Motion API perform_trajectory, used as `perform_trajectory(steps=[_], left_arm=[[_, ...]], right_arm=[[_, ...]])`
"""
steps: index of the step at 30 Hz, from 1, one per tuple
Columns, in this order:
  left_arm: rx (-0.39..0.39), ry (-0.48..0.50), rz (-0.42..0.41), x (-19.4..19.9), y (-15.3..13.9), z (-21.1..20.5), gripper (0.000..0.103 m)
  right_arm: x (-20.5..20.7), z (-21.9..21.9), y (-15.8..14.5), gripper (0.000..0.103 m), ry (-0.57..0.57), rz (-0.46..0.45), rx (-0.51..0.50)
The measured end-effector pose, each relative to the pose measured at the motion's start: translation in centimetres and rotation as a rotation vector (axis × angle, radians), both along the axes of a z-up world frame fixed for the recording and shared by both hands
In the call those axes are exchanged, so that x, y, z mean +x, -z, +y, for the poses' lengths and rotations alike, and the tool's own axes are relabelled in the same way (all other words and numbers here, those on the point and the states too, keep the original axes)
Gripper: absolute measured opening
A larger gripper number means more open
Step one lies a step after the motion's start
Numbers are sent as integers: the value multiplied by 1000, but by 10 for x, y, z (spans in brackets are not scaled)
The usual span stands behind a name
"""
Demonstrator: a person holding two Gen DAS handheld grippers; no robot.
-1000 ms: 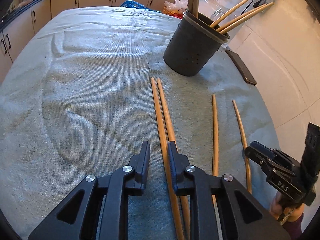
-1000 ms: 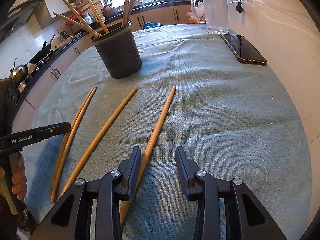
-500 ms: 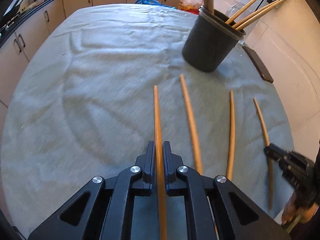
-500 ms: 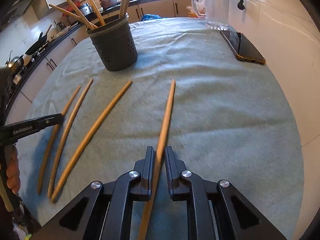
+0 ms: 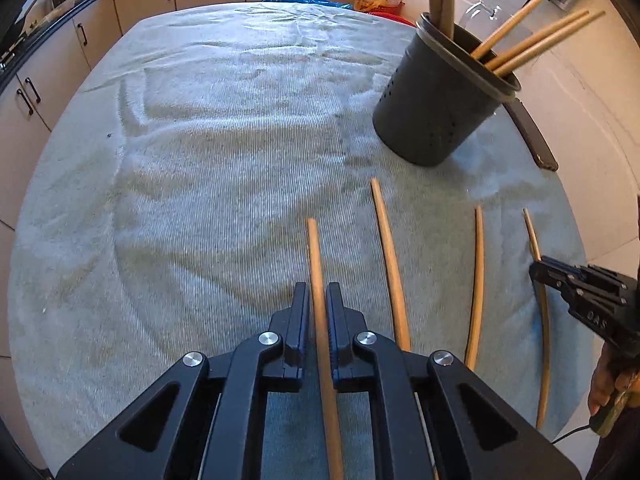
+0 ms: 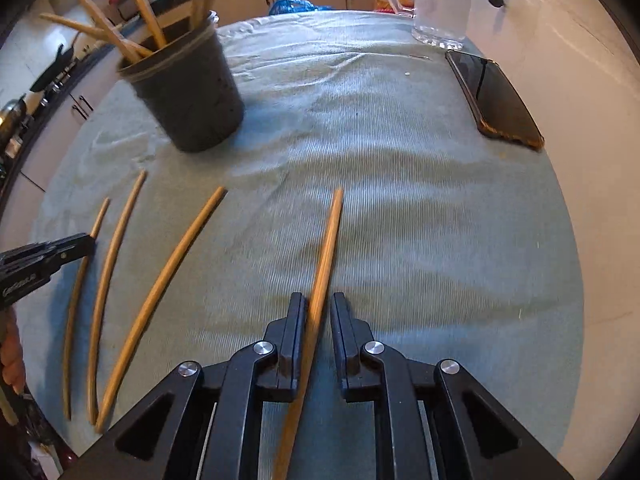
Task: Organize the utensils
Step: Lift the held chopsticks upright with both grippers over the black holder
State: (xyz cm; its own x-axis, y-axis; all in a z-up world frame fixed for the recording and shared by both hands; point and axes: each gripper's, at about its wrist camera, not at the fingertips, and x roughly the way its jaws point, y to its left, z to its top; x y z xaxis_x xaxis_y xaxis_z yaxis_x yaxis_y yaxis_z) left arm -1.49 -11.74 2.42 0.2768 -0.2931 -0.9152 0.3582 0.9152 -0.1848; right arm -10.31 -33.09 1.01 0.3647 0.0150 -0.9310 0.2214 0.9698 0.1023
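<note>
Glass jug (image 6: 438, 4) only rightward, unblocked.

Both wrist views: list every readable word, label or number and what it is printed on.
"DAS": on the side of the right hand-held gripper, whose jaws have just been closing on a chopstick.
"GenRob...": on the side of the left hand-held gripper; the ending is too blurred to read.
No readable text on the phone, glass jug or utensil holder.

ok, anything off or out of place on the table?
Mostly no. A phone lies on the towel's right edge, unrelated to utensils. Two chopsticks lie loose between the gripped ones; the rest stand in the dark holder.
</note>
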Motion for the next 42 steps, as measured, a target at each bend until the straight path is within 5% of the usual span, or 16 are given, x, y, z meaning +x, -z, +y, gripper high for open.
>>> perform_trajectory(steps=[11,28,42], left_arm=[[-40,-21,-42,0,-1,4,5],[-113,-7,-454,-98,-124,29,5],[-139,-2,-539,-162,-157,48,5]], right_arm=[[16,7,-2,7,17,-46,-45],[-79,29,-107,7,29,-454,-60],[-145,49,-138,7,-4,-569,-71]])
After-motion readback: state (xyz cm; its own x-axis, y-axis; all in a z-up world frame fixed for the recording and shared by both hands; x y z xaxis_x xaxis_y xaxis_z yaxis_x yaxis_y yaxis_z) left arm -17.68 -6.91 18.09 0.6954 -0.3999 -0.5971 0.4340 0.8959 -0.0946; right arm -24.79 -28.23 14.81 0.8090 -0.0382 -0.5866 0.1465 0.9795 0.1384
